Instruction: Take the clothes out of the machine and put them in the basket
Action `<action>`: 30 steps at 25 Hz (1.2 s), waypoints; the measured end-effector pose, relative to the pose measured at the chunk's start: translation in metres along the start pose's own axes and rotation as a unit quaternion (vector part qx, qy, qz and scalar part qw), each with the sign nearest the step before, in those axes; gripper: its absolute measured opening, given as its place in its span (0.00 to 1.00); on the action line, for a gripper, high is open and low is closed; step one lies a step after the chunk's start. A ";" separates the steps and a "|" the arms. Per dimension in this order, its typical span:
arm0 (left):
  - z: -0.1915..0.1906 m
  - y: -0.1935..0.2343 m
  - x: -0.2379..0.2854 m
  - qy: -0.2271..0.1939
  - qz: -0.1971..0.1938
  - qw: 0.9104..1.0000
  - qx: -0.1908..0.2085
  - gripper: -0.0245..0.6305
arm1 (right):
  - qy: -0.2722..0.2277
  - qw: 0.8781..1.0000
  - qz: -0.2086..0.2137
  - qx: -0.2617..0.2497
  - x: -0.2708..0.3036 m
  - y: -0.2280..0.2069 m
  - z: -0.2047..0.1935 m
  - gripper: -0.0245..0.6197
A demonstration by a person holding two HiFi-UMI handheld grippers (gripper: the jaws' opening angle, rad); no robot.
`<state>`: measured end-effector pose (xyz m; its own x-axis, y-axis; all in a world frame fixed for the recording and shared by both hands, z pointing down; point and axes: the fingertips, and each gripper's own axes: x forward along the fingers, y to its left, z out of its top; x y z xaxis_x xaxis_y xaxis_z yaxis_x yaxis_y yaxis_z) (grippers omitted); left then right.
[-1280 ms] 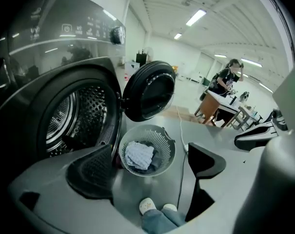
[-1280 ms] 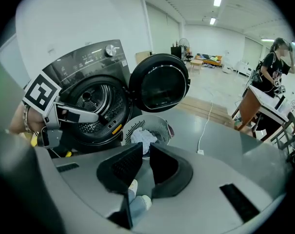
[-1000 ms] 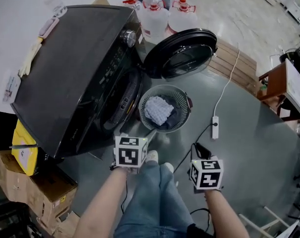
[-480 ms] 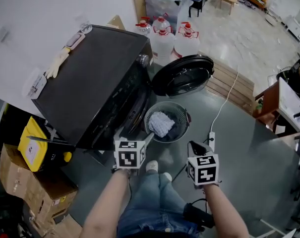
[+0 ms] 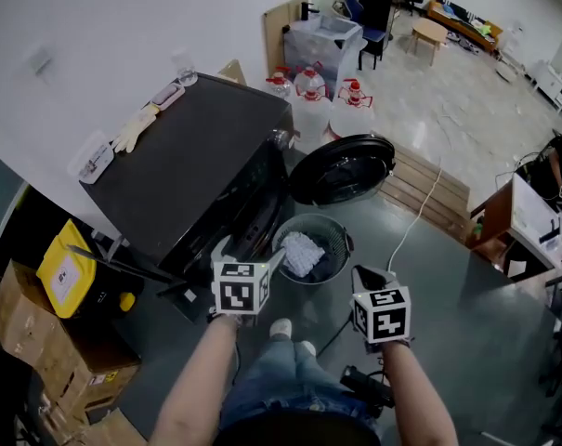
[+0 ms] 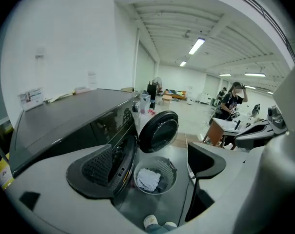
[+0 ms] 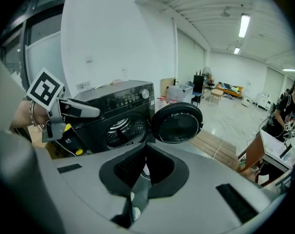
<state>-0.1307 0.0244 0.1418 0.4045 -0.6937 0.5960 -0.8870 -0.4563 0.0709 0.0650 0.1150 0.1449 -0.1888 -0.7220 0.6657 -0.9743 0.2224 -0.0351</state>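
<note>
The black washing machine [image 5: 197,170] stands with its round door [image 5: 344,168] swung open. On the floor in front of it is the grey mesh basket [image 5: 334,240], with a white cloth [image 5: 302,252] lying on dark clothes inside. My left gripper [image 5: 251,255] hangs open and empty above the basket's near left side. In the left gripper view the basket [image 6: 167,165] and white cloth [image 6: 148,179] show far below the spread jaws of the left gripper [image 6: 152,155]. My right gripper [image 5: 365,275] is shut and empty, well right of the basket. In the right gripper view the right gripper [image 7: 145,165] points at the drum opening [image 7: 122,130].
Water jugs [image 5: 313,96] stand behind the machine. A wooden pallet [image 5: 427,189] and a white power-strip cable [image 5: 418,207] lie to the right. Cardboard boxes [image 5: 39,342] and a yellow container [image 5: 67,269] sit at the left. A desk [image 5: 531,221] is at the far right. The person's shoes [image 5: 281,328] are near the basket.
Both grippers and the head camera have risen, so the machine and basket look smaller and farther below. More of the room shows. Nothing was picked up or let go.
</note>
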 end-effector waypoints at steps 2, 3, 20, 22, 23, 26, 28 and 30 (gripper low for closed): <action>0.007 -0.001 -0.011 -0.010 0.002 1.000 0.001 0.77 | -0.016 1.000 -0.001 0.007 -0.010 0.001 0.009 0.04; 0.011 -0.002 -0.016 -0.018 0.003 1.000 0.001 0.76 | -0.024 1.000 -0.002 0.007 -0.016 0.001 0.014 0.04; 0.128 -0.022 -0.091 -0.180 -0.004 0.982 0.057 0.73 | -0.188 0.980 -0.047 -0.041 -0.110 -0.020 0.137 0.04; 0.143 -0.023 -0.100 -0.200 -0.002 0.977 0.068 0.71 | -0.209 0.974 -0.057 -0.059 -0.121 -0.020 0.151 0.04; 0.149 -0.023 -0.104 -0.210 0.000 0.975 0.074 0.70 | -0.219 0.972 -0.061 -0.067 -0.126 -0.020 0.157 0.04; 0.169 -0.024 -0.117 -0.236 0.002 0.968 0.091 0.66 | -0.246 0.963 -0.068 -0.083 -0.138 -0.019 0.175 0.04; 0.177 -0.025 -0.126 -0.245 0.001 0.964 0.103 0.64 | -0.266 0.957 -0.071 -0.089 -0.145 -0.016 0.184 0.04; 0.184 -0.026 -0.135 -0.257 0.000 0.960 0.113 0.59 | -0.288 0.950 -0.074 -0.095 -0.153 -0.013 0.192 0.04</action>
<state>-0.1215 0.0271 -0.0873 0.5126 -0.8503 0.1193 -0.8394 -0.5255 -0.1387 0.0826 0.0974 -0.0998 -0.1408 -0.9811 0.1325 -0.9659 0.1655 0.1992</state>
